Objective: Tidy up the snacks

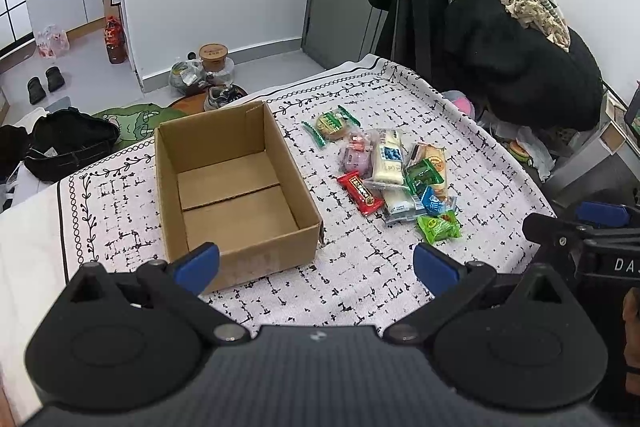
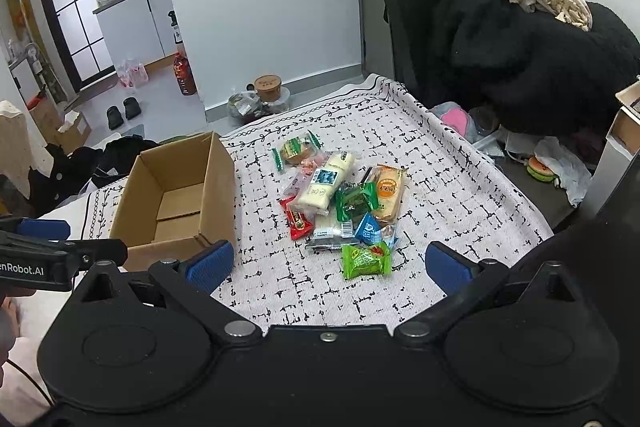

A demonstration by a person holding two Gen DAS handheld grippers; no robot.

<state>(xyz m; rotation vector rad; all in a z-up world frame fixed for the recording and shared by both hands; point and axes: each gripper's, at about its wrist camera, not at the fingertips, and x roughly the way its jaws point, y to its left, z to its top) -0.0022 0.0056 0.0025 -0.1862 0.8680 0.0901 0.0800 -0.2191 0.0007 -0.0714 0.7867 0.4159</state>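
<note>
An empty brown cardboard box (image 1: 228, 187) (image 2: 176, 199) stands open on the patterned tablecloth (image 1: 360, 267) (image 2: 440, 179). To its right lies a heap of wrapped snacks (image 1: 396, 175) (image 2: 344, 203), among them a red bar (image 1: 360, 194) (image 2: 297, 219), a white blueberry pack (image 1: 388, 157) (image 2: 322, 187) and a bright green packet (image 1: 439, 226) (image 2: 366, 259). My left gripper (image 1: 316, 267) hovers open at the box's near right corner, holding nothing. My right gripper (image 2: 328, 269) is open just in front of the green packet, clear of it.
A chair piled with black coats (image 1: 500, 39) (image 2: 540, 47) stands at the table's far right. Bags, jars and shoes (image 1: 208, 75) litter the floor beyond the far edge. A black bag (image 1: 72, 143) sits left of the table. Bare cloth lies in front of the snacks.
</note>
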